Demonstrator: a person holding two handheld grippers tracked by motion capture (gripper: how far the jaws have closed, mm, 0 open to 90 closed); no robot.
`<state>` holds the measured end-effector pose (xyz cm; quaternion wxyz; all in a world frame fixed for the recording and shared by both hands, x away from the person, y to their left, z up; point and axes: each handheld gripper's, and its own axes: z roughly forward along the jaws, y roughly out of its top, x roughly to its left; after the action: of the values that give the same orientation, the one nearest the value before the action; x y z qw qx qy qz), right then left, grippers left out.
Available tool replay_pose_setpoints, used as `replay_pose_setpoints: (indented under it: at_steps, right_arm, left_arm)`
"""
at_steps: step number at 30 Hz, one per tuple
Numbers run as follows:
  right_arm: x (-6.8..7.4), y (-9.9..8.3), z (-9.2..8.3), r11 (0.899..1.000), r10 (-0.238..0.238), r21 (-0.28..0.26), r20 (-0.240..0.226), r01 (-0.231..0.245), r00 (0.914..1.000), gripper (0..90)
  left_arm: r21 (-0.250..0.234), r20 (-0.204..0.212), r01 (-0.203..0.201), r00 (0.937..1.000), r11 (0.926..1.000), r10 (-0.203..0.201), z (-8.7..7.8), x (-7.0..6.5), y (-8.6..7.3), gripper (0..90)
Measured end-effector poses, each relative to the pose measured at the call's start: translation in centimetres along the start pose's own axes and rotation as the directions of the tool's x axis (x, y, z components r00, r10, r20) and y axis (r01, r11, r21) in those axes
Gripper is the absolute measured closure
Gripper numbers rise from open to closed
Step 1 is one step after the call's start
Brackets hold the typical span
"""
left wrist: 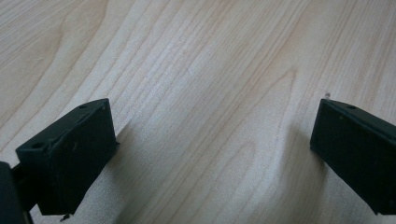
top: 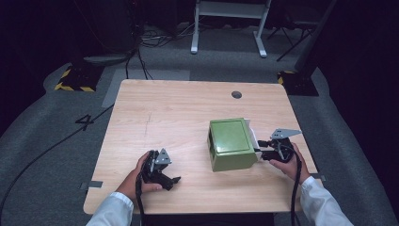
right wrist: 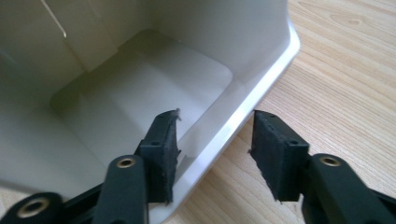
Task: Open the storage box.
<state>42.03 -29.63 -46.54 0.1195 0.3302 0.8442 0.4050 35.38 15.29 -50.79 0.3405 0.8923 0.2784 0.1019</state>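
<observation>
Resting near the front left part of the wooden table (top: pixel 155 108), the left gripper (top: pixel 170 180) lies low in the person's left hand (top: pixel 141 176), its jaws pointing toward the right along the tabletop. In the left gripper view its two black jaws stand wide apart, with bare wood grain between them and nothing held or touched by the pads. It sits well apart from the green box (top: pixel 230 143), which lies to its right, past a stretch of bare table.

The green box lies on its side in the right half of the table, one green face turned up and its open mouth facing right, where a pale inner rim shows at the edge. In the right gripper view the inside of the box (right wrist: pixel 140 93) is pale and hollow, and its rim runs diagonally across the frame.

The right gripper (top: pixel 258 153), held in the person's right hand (top: pixel 289 162) near the table's right edge, points left at the box's open side. Its jaws are narrowed to a moderate gap and straddle the box's lower wall: one jaw reaches inside the box, the other stays outside over the wood. In the right gripper view (right wrist: pixel 215 135) the rim runs between the two pads; the inner pad is at the wall, while a small gap shows between the outer pad and the rim, so a firm pinch cannot be confirmed.
</observation>
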Motion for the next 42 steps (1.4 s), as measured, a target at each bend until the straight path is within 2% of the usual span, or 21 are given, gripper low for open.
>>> replay_pose_setpoints:
  at_steps: [6,11,23,32,35,42]
  right_arm:
    - [-0.4,-0.3,-0.5,1.000,0.009,-0.009,0.015,-0.009,0.9998,57.0]
    - [-1.2,-0.6,-1.4,1.000,0.017,-0.018,0.047,-0.016,0.9988,62.0]
    - [-2.7,-1.6,-2.4,1.000,0.029,-0.012,0.076,-0.028,0.9967,68.2]
    - [-3.9,-2.1,-2.9,0.999,0.048,-0.026,0.074,-0.046,0.9961,68.1]
    - [-4.4,-2.4,-3.2,0.997,0.067,-0.031,0.077,-0.065,0.9948,68.0]
    - [-4.6,-2.5,-3.3,0.997,0.067,-0.031,0.076,-0.065,0.9949,67.7]
  left_arm:
    - [0.000,0.000,0.000,1.0000,1.0000,0.000,0.0,0.0,0.0,0.4]
    - [-0.002,0.000,-0.001,1.0000,1.0000,0.001,0.0,0.0,0.0,0.4]
    - [0.000,0.000,0.000,1.0000,1.0000,0.000,0.0,0.0,0.0,0.4]
    - [0.000,0.000,0.000,1.0000,1.0000,0.000,0.0,0.0,0.0,0.4]
    - [0.001,-0.001,0.001,1.0000,1.0000,-0.001,0.0,0.0,0.0,0.4]
    - [0.000,0.000,0.001,1.0000,1.0000,-0.001,0.0,0.0,0.0,0.4]
